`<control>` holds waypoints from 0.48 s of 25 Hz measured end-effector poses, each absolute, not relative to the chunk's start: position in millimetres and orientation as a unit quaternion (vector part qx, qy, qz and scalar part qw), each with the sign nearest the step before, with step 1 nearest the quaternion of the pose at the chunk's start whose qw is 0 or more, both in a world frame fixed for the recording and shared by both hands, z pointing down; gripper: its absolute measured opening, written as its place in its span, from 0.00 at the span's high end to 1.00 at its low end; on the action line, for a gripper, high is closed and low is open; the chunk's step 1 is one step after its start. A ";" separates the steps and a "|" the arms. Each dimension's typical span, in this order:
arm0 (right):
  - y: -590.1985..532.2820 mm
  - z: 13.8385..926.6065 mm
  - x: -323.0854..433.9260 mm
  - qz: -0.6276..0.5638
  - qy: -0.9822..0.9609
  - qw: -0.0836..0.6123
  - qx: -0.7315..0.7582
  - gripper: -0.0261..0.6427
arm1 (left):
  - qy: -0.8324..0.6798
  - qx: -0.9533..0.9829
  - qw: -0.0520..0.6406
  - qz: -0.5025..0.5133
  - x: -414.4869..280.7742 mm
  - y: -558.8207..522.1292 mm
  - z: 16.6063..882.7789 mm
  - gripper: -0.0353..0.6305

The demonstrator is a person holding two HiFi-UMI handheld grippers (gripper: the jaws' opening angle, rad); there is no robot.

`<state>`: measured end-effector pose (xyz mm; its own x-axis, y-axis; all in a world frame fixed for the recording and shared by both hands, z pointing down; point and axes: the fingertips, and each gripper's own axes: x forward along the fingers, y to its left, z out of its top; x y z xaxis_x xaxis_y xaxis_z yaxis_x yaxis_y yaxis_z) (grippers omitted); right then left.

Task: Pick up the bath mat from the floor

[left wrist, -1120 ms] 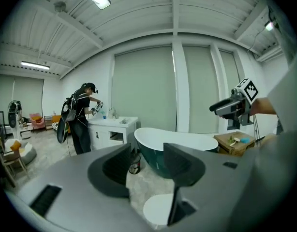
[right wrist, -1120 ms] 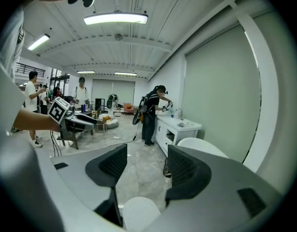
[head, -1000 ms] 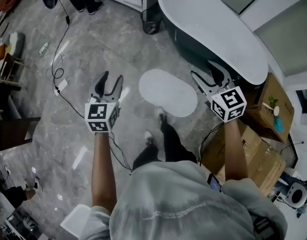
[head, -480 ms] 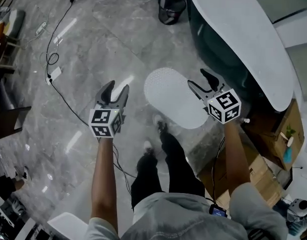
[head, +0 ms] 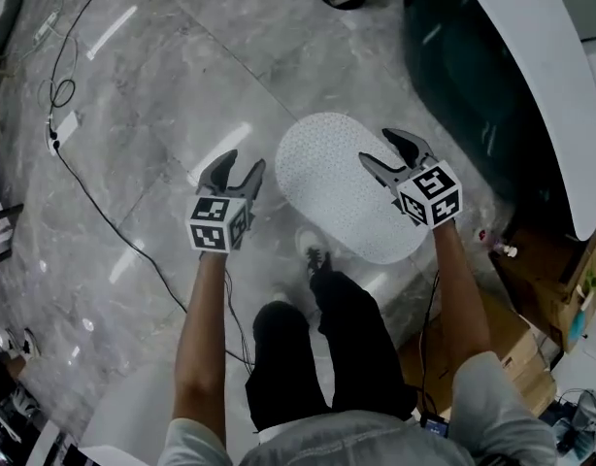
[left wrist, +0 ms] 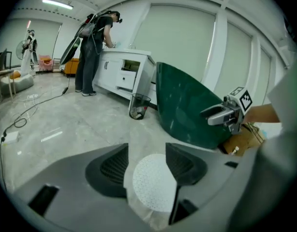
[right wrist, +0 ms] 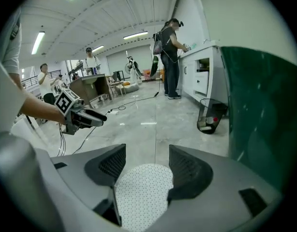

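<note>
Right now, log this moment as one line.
white oval dotted bath mat: flat on grey marble floor, not yet lifted | left gripper: jaws opening, empty | right gripper: above mat, jaws opening, empty

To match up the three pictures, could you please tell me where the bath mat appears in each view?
Head view: the bath mat lies on the floor at centre, just right of middle.
Left gripper view: bottom centre, low in the picture.
Right gripper view: bottom centre, slightly left.
Shared landmark: the dark green bathtub, right of the mat in all three views.
</note>
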<state>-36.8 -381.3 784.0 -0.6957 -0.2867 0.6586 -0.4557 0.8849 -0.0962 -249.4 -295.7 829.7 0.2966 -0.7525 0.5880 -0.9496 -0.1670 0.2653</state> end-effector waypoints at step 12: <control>-400.0 1025.6 -74.7 0.140 -0.913 0.350 0.154 0.55 | -0.530 0.751 0.359 0.160 -228.5 -312.7 1082.6 0.57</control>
